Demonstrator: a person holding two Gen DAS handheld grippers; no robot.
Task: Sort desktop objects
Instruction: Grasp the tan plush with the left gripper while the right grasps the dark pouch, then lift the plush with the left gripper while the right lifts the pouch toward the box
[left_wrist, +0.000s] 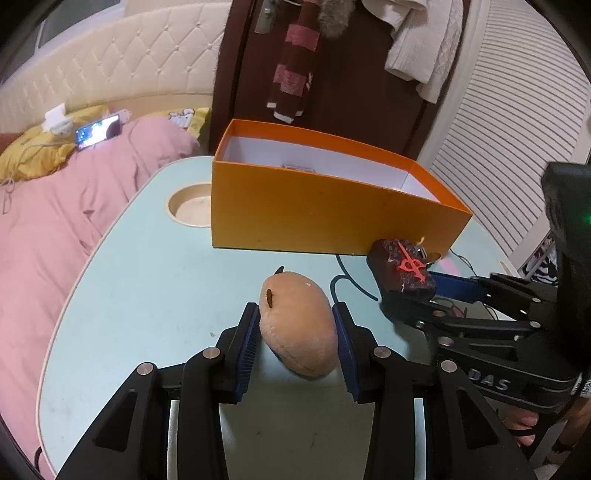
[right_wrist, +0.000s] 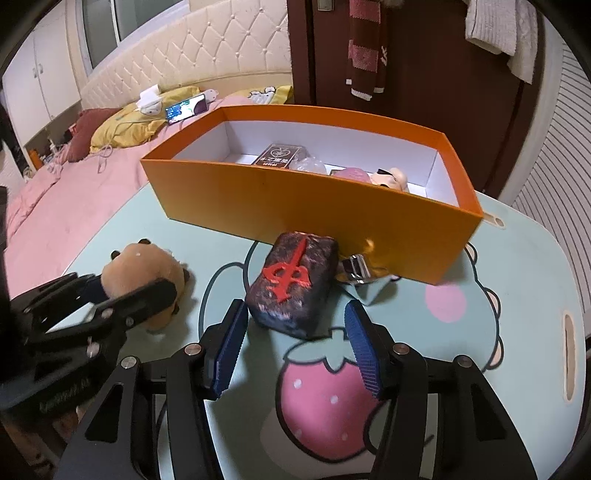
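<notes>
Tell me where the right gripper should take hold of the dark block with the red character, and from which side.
Grip the dark block across its two long sides, near the middle, coming from its near end, where the right gripper already straddles it. It lies flat, lengthwise toward the orange box. A metal clip and the box wall probably crowd its far end.

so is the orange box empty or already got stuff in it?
Not empty. The right wrist view shows the orange box open-topped with a dark card box, a pink item and a small figure inside.
</notes>
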